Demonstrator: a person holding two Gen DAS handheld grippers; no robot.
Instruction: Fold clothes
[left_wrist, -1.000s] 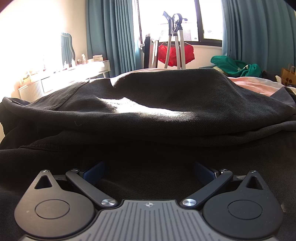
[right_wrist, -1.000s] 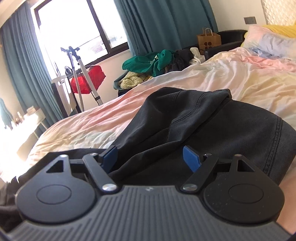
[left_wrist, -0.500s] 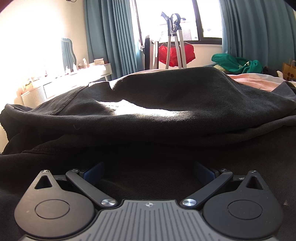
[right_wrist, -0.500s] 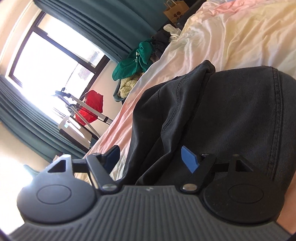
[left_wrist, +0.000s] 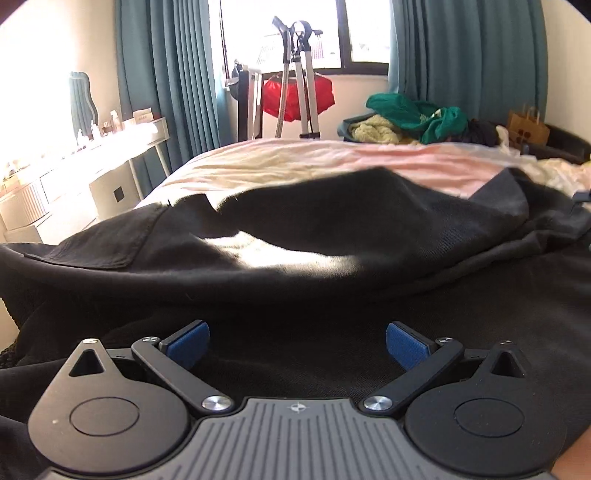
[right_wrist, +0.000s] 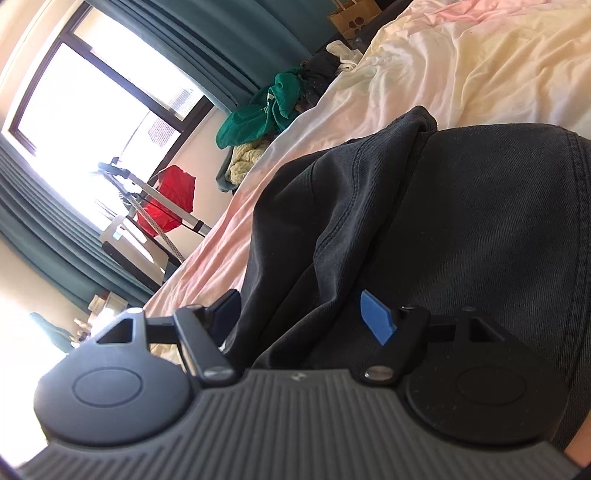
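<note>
A black garment (left_wrist: 332, 236) lies rumpled on the bed and fills the lower half of the left wrist view. My left gripper (left_wrist: 297, 345) is open just above it, blue pads apart, holding nothing. In the right wrist view the same dark garment (right_wrist: 461, 206) shows stitched seams and a folded ridge. My right gripper (right_wrist: 303, 314) is open, tilted, with a fold of the fabric lying between its blue pads, which are not closed on it.
The bed (left_wrist: 295, 166) has a pink and cream sheet (right_wrist: 461, 62). Beyond it stand a tripod with red cloth (left_wrist: 295, 92), a pile of green and cream clothes (left_wrist: 410, 118), a paper bag (left_wrist: 526, 127), teal curtains and a white dresser (left_wrist: 74, 162) at left.
The black garment has dropped lower in the left view, uncovering the bed sheet behind it. The right gripper has rolled and tilted, staying over the fabric. Both grippers stay open.
</note>
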